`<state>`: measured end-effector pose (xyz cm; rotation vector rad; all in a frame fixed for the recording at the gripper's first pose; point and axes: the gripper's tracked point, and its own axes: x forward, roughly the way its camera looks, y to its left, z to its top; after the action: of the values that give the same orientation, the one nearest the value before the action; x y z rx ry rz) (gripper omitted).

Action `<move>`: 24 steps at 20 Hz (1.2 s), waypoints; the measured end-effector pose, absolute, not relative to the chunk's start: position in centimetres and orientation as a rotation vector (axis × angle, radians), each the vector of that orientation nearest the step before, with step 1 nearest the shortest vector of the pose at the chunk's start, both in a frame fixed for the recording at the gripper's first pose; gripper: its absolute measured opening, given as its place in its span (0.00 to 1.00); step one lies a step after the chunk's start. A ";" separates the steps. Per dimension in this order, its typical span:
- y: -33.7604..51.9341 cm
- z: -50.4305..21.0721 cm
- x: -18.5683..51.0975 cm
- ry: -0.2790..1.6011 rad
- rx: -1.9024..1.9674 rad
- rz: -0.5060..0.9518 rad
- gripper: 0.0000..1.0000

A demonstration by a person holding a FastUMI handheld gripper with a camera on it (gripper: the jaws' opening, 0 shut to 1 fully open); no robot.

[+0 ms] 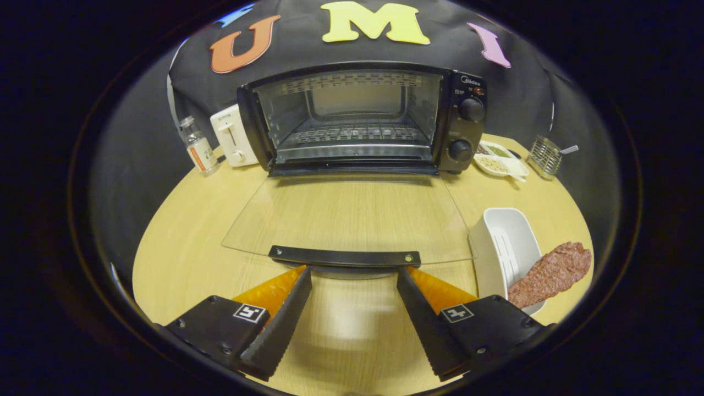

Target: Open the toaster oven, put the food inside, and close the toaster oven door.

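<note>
Round and pale, the wooden table (181, 242) carries everything we need, close against the booth's dark cloth wall. At its far side stands the toaster oven (360, 118), and its glass door (352, 217) lies fully down and flat over the table, so the cavity and its wire rack (352, 133) are open to us. We judge the first step done. Our gripper (353, 273) hovers with its fingers spread wide and holding nothing, their tips just beside the door's dark handle (344, 256), one at each end of it. The food, a reddish-brown slab of meat (550, 274), leans on the rim of a white dish (509, 247) to the right of the door, near the right finger, easy to reach next. Further out, left of the oven, we see a white toaster (234, 135) and a small bottle (198, 146); on the right a divided snack plate (498, 159) and a wire holder (544, 155).
</note>
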<state>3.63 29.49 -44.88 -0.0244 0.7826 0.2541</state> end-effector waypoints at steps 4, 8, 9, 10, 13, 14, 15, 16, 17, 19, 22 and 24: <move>26.3 -42.0 4.1 0.754 -0.057 0.303 1.00; 19.9 -38.1 6.4 0.685 -0.103 0.309 1.00; 18.6 -37.3 7.1 0.670 -0.115 0.311 1.00; 17.9 -36.8 7.7 0.664 -0.114 0.327 1.00; 17.8 -34.5 9.0 0.627 -0.111 0.370 0.99; 18.1 -33.6 9.4 0.603 -0.121 0.385 0.99; 18.7 -32.8 9.6 0.586 -0.128 0.398 0.99; 19.5 -32.0 9.8 0.568 -0.123 0.416 0.99; 20.3 -31.2 10.1 0.554 -0.115 0.425 0.99; 22.1 -29.4 11.1 0.510 -0.090 0.433 1.00; 25.0 -28.9 12.3 0.500 -0.084 0.434 0.99; 26.8 -29.1 13.0 0.502 -0.076 0.418 0.99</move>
<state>12.99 26.83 -29.12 -0.0764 0.5020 0.4176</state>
